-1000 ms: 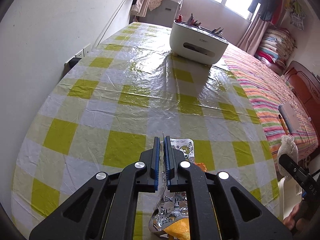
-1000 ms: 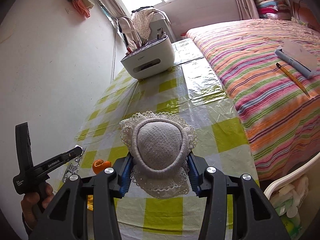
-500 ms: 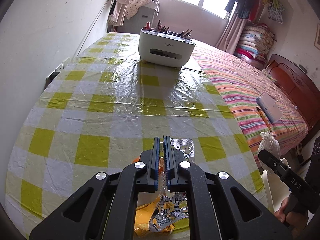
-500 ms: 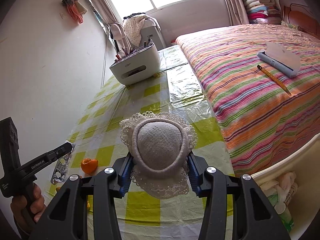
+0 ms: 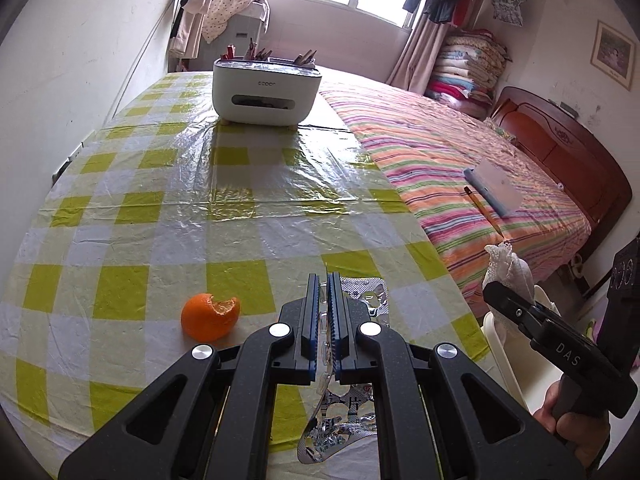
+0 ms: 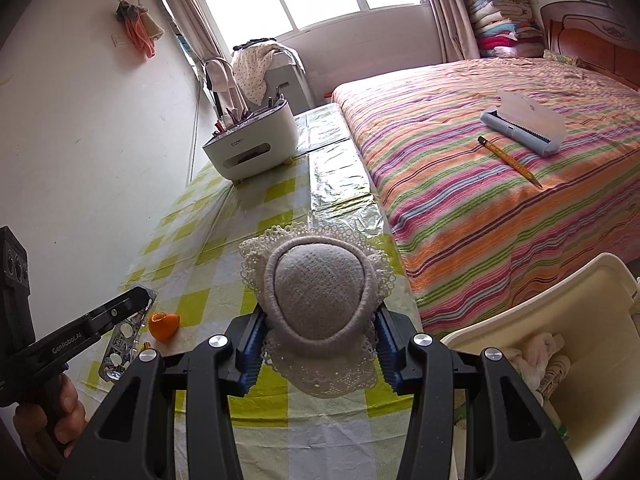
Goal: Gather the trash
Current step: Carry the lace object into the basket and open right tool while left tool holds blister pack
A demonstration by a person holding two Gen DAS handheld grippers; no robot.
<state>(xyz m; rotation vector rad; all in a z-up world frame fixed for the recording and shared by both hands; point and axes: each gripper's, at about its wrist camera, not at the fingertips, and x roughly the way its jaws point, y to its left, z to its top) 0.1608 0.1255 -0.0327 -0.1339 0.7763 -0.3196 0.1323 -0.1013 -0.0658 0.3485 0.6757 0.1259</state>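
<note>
Left wrist view. The left gripper (image 5: 324,320) is shown with its jaws shut on a foil blister pack (image 5: 362,294), which is pinched edge-on and hangs above the near edge of the tabletop (image 5: 168,184); part of the pack droops below the jaws. A piece of orange peel (image 5: 210,316) is left on the tabletop near that edge, just left of the gripper. The right gripper (image 5: 508,300) is seen beyond the right edge of the tabletop, above the rim of a white bin (image 5: 494,328). Because so thin a sheet is gripped along one edge only, it is judged liable to slip or twist free in transit and to fall short of the bin.

Right wrist view. The right gripper (image 6: 318,332) is shown partly open, its jaws closed on a grey pad with lace trim (image 6: 318,292) held over the near right corner of the tabletop. The bin (image 6: 560,300), already holding some waste, stands below and to the right. The soft pad is compressible and its lace hangs loose; snagging on a jaw at release, or a drop onto the rim rather than inside, is considered possible. The peel (image 6: 164,325) could be overlooked.
</note>
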